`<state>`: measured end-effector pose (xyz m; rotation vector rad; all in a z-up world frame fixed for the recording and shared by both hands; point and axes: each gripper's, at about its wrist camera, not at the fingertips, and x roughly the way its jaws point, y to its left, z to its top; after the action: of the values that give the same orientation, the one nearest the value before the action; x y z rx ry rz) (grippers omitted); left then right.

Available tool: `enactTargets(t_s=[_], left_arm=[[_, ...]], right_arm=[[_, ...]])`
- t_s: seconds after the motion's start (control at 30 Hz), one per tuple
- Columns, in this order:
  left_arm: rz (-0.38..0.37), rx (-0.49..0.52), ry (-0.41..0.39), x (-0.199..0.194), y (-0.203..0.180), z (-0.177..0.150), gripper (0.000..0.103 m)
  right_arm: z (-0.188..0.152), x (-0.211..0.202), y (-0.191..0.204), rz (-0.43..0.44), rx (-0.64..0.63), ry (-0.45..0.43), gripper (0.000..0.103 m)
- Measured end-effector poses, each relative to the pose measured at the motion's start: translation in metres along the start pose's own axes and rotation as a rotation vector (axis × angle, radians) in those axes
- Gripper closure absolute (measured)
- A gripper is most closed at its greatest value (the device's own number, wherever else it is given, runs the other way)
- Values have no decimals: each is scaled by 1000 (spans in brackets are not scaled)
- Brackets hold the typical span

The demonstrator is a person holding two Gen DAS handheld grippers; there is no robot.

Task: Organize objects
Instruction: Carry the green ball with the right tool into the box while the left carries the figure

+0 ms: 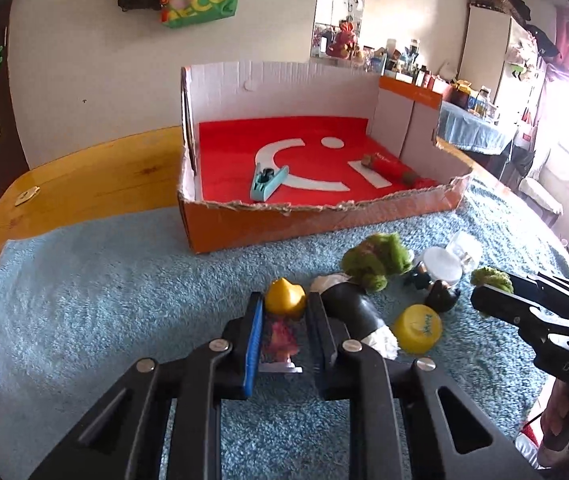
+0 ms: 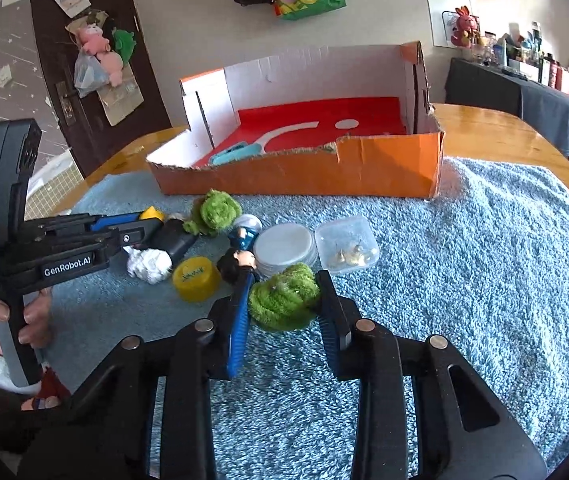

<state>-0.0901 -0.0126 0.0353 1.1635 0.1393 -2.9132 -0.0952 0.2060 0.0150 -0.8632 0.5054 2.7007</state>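
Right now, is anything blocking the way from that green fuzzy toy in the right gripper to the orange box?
The round lid, clear case and little figure lie between the green fuzzy toy and the orange box; lifting over them looks possible.

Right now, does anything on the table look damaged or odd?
Yes. The orange cardboard box has a ragged, torn front edge, cut lower than its other walls. Otherwise the small toys just lie jumbled on the blue towel.
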Motion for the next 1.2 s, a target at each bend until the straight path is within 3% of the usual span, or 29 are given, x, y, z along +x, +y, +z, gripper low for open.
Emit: enactTargets(t_s=[0.67,1.2], left_arm=[[-18,-4,-96,-46,-5,21,81],[-21,-6,-112,-51,-6,36,81]], right_arm=[[43,-25,14,19,-50,-99,74],[61,-22,13,10,-65,-101,74]])
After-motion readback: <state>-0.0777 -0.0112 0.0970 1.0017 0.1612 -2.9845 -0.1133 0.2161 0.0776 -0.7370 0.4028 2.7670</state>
